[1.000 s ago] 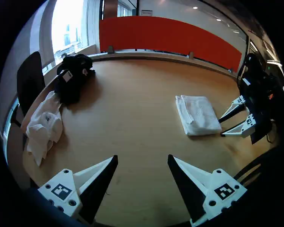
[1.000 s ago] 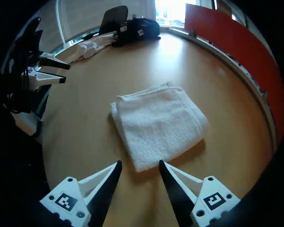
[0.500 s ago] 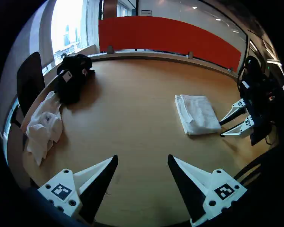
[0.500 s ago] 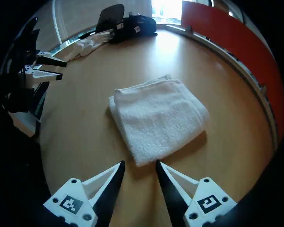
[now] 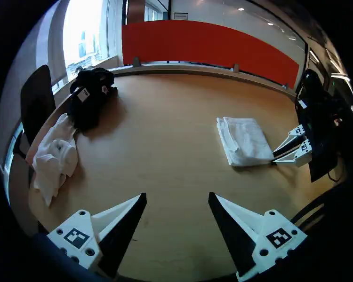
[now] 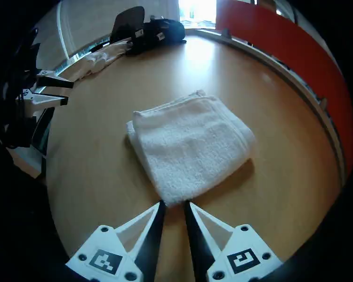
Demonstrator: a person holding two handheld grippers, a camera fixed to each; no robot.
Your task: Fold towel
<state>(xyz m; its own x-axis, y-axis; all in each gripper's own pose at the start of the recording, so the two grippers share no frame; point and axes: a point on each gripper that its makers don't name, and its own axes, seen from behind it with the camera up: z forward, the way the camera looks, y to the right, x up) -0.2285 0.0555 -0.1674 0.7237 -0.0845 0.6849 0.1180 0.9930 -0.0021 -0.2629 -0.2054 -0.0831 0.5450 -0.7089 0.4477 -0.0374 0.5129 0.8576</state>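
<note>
A white towel (image 5: 244, 141), folded into a thick rectangle, lies flat on the wooden table (image 5: 167, 127). In the right gripper view the towel (image 6: 190, 141) sits just ahead, and my right gripper (image 6: 174, 203) has its fingers drawn in on the towel's near corner. From the left gripper view the same right gripper (image 5: 273, 157) touches the towel's right edge. My left gripper (image 5: 176, 196) stands open over bare table, well away from the towel. It also shows in the right gripper view as the left gripper (image 6: 69, 92), far left.
A black bag (image 5: 89, 96) and a crumpled white cloth (image 5: 54, 157) lie at the table's far left edge, beside a dark chair (image 5: 35, 101). A red partition (image 5: 204, 44) runs along the table's back edge. Bare wood (image 6: 92, 164) surrounds the towel.
My right gripper has narrowed its fingers step by step and moved forward onto the towel's near corner. The left gripper and the towel have stayed put.
</note>
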